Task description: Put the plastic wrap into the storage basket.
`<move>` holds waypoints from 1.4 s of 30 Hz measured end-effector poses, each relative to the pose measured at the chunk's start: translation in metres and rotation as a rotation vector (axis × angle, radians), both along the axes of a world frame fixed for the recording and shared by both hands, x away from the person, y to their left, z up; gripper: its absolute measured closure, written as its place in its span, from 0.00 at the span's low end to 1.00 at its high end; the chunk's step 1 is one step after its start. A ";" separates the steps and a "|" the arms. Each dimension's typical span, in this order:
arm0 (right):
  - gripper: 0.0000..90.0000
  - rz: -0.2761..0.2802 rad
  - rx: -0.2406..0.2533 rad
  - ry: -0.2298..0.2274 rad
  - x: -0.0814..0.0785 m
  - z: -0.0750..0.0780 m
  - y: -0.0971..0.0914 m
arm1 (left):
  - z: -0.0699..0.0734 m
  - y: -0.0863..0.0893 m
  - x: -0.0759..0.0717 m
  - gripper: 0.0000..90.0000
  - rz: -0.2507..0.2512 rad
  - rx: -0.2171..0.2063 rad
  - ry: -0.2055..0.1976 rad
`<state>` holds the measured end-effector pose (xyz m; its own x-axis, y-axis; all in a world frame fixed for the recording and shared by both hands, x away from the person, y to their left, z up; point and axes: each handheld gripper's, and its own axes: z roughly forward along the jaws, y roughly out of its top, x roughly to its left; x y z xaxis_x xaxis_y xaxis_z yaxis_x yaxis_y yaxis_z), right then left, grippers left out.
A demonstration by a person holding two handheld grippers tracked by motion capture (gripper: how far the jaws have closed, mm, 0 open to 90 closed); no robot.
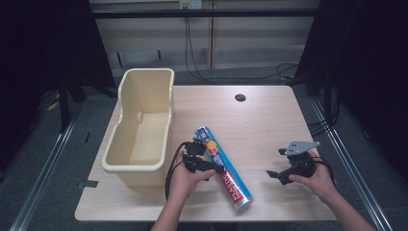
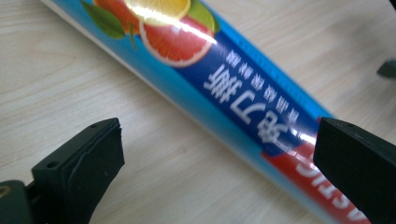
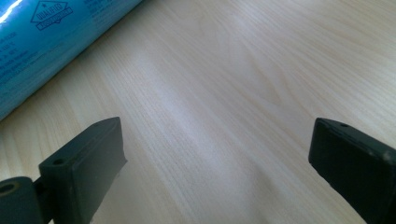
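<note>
- A long blue roll (image 1: 223,166) of plastic wrap, printed with citrus fruit and a red band of lettering, lies flat on the wooden counter (image 1: 260,120), slanting from the middle of the high view down toward its lower centre.
- The left gripper (image 1: 214,168), held in the person's left hand (image 1: 185,178), sits at the roll's upper half, just left of centre in the high view.
- In the left gripper view its fingers (image 2: 79,172) stand wide apart; the roll (image 2: 224,84) runs diagonally from the upper left to the lower right of the frame between them, and neither pad presses on it.
- The right gripper (image 1: 276,175), in the right hand (image 1: 315,180), hovers at the lower right of the high view, well apart from the roll.
- In the right gripper view its fingers (image 3: 84,172) are spread wide over bare wood with nothing between them; the roll's pale blue end (image 3: 51,42) shows in the upper left corner.
- A cream plastic tub (image 1: 142,130) stands on the left part of the counter, just beside the left gripper.
</note>
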<state>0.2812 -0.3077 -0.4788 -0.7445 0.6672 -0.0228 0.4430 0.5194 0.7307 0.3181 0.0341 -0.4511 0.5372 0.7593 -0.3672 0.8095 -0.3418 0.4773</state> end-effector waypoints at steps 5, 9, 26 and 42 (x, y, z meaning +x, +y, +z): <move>0.04 -0.004 0.017 0.003 0.002 0.000 -0.002 | 0.003 -0.016 0.006 0.01 0.048 0.028 0.016; 0.04 -0.006 0.014 0.008 0.002 0.000 -0.002 | -0.001 -0.022 0.011 0.01 0.081 0.048 0.031; 0.04 -0.011 0.049 -0.005 0.005 0.004 0.000 | -0.019 -0.038 0.018 0.00 0.167 0.007 0.122; 0.04 -0.020 0.085 -0.017 0.008 0.008 -0.007 | -0.020 -0.038 0.031 0.07 0.146 0.136 0.189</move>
<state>0.2897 -0.3146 -0.4707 -0.7310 0.6820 0.0224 0.4402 0.4462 0.7792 0.3488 -0.0038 -0.4710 0.3501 0.8728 -0.3401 0.9252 -0.2655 0.2711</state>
